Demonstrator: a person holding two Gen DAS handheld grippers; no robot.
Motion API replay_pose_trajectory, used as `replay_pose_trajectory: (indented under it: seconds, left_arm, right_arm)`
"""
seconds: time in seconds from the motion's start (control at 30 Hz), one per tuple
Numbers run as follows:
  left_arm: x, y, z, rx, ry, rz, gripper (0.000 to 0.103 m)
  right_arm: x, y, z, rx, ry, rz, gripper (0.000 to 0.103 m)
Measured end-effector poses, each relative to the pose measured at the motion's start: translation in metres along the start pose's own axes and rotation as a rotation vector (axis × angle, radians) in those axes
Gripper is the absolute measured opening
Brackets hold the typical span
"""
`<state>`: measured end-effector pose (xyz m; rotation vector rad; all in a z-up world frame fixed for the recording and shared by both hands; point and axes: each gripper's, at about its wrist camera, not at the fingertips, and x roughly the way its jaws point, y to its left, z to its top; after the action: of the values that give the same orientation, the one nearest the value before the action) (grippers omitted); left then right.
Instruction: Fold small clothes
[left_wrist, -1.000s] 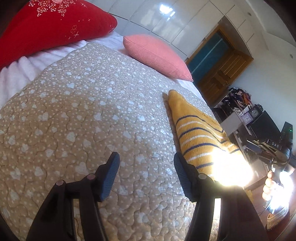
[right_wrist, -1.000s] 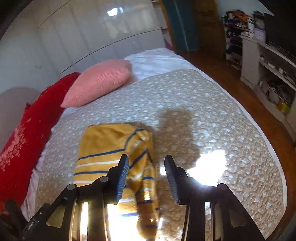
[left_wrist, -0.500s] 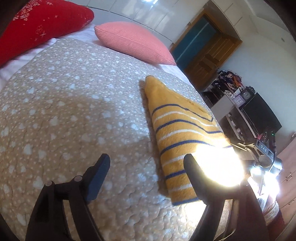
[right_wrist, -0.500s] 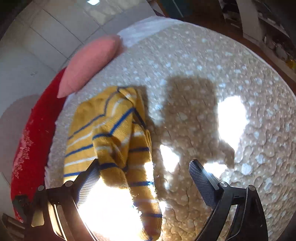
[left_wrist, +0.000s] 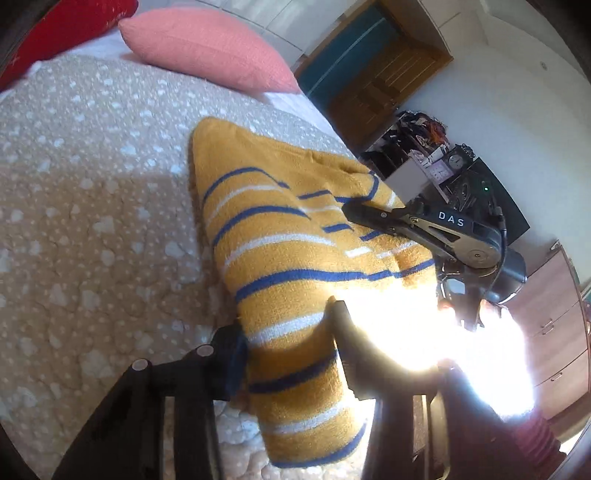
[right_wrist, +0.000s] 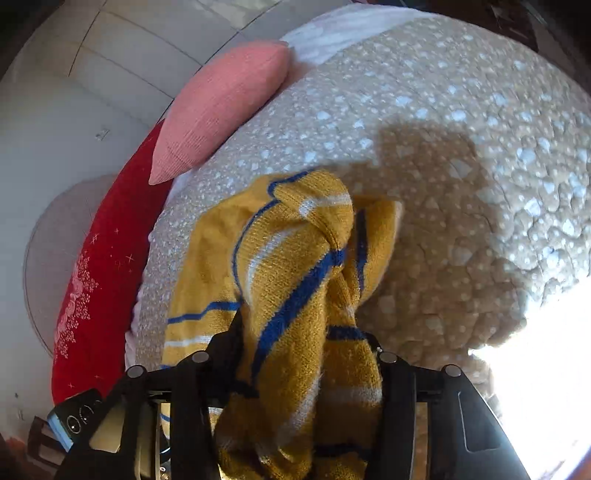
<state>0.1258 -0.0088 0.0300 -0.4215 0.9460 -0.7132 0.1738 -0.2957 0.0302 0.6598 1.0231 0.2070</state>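
2 hand-held grippers, left (left_wrist: 286, 347) and right (right_wrist: 306, 354), each pinching striped sweater (left_wrist: 280, 236).

Sweater (left_wrist: 295, 266): mustard yellow knit with blue and white stripes, centre of both views. Quilt (left_wrist: 92, 221): beige, scattered with white hearts and dots; pink ribbed cushion (left_wrist: 210, 48) at upper left, red cushion (right_wrist: 99, 266) with white snowflake print at left. Both grippers' fingers (left_wrist: 229, 362): black.

Home bedroom, quilted bedspread (left_wrist: 92, 206), pink pillow (left_wrist: 207, 48), red cushion (right_wrist: 99, 280), wooden door (left_wrist: 384, 85), cluttered shelves (left_wrist: 417, 147)
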Motion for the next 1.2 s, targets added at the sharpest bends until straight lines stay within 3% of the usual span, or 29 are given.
replay_pose_trajectory:
  seconds: [0.13, 0.2, 0.27, 0.33, 0.37, 0.4, 0.47, 0.53, 0.6, 0.7, 0.77, 0.93, 1.07, 1.2]
  left_arm:
    - [-0.056, -0.006, 0.010, 0.017, -0.141, -0.009, 0.041]
    - [-0.066, -0.004, 0.013, 0.013, -0.176, 0.048, 0.048]
    - [-0.065, 0.005, 0.011, 0.022, -0.207, 0.179, 0.062]
    - [-0.061, 0.022, 0.005, 0.016, -0.189, 0.282, 0.063]
    - [-0.055, 0.029, 0.004, -0.001, -0.162, 0.307, 0.063]
    - [-0.052, 0.034, 0.003, -0.023, -0.148, 0.298, 0.063]
    - [-0.058, 0.042, 0.001, -0.056, -0.151, 0.257, 0.063]
    - [-0.068, 0.042, -0.002, -0.043, -0.178, 0.273, 0.064]
    - [-0.076, 0.041, -0.003, -0.021, -0.218, 0.337, 0.070]
    - [-0.083, 0.041, -0.006, 0.008, -0.260, 0.426, 0.072]
    - [-0.085, 0.043, -0.008, 0.008, -0.273, 0.462, 0.074]
    - [-0.094, 0.051, -0.008, 0.008, -0.320, 0.531, 0.078]
    - [-0.107, 0.056, -0.011, 0.021, -0.378, 0.613, 0.080]
    - [-0.119, 0.059, -0.014, -0.012, -0.413, 0.615, 0.082]
  right_arm:
    - [-0.029, 0.040, -0.002, -0.049, -0.073, 0.109, 0.044]
    - [-0.035, 0.051, -0.003, -0.072, -0.103, 0.134, 0.048]
    - [-0.025, 0.054, -0.004, -0.061, -0.106, 0.087, 0.062]
    - [-0.011, 0.051, -0.004, -0.058, -0.117, -0.048, 0.063]
    - [-0.008, 0.049, -0.005, -0.056, -0.128, -0.113, 0.063]
    - [-0.010, 0.045, -0.004, -0.048, -0.137, -0.125, 0.063]
    - [-0.025, 0.046, -0.008, -0.037, -0.178, -0.102, 0.063]
    - [-0.042, 0.059, -0.014, -0.086, -0.205, -0.108, 0.063]
    - [-0.053, 0.080, -0.025, -0.185, -0.205, -0.126, 0.062]
    - [-0.053, 0.103, -0.048, -0.300, -0.164, -0.112, 0.062]
    - [-0.038, 0.104, -0.058, -0.309, -0.100, -0.085, 0.062]
    - [0.010, 0.072, -0.061, -0.219, -0.053, -0.183, 0.062]
    - [0.000, 0.094, -0.075, -0.325, -0.081, -0.237, 0.066]
    - [-0.025, 0.106, -0.105, -0.352, -0.128, -0.192, 0.067]
